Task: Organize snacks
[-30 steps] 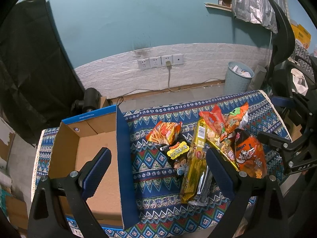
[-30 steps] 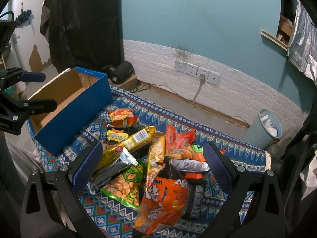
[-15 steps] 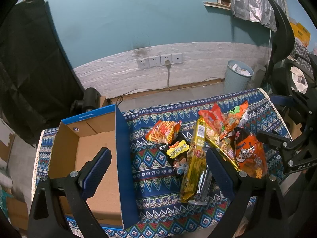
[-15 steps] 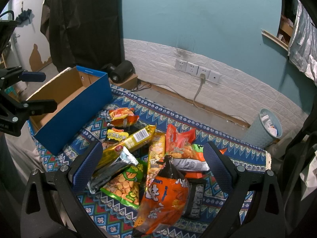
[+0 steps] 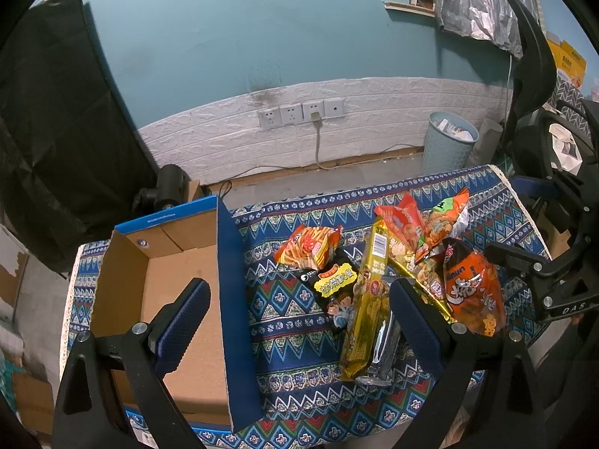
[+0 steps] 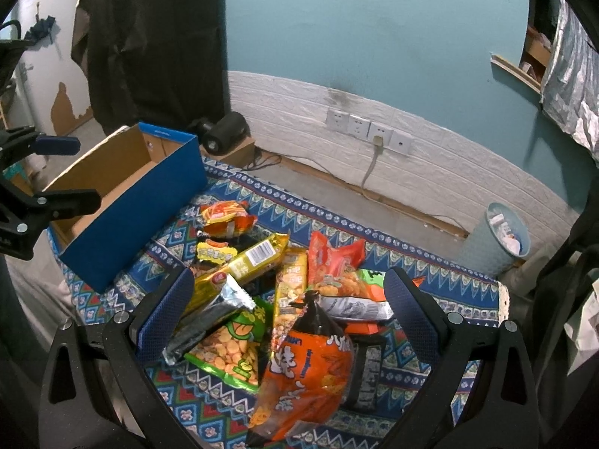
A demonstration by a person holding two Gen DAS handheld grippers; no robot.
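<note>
A pile of snack packets lies on the patterned tablecloth (image 5: 284, 314): a long yellow pack (image 5: 368, 299), a big orange bag (image 6: 307, 370), a small orange chip bag (image 5: 310, 249), a black-and-yellow packet (image 5: 333, 284), a green cracker bag (image 6: 232, 348) and a silver wrapper (image 6: 209, 321). An open blue cardboard box (image 5: 228, 284) stands at the table's left end, with nothing in it. My left gripper (image 5: 295, 325) is open above the box's right wall. My right gripper (image 6: 284, 310) is open above the pile. Both hold nothing.
A white brick-pattern wall strip with sockets (image 5: 299, 114) runs behind the table. A light blue waste bin (image 5: 447, 142) stands on the floor at the back right. A black chair (image 5: 531, 75) is at the right. A black cloth (image 6: 149, 37) hangs at the left.
</note>
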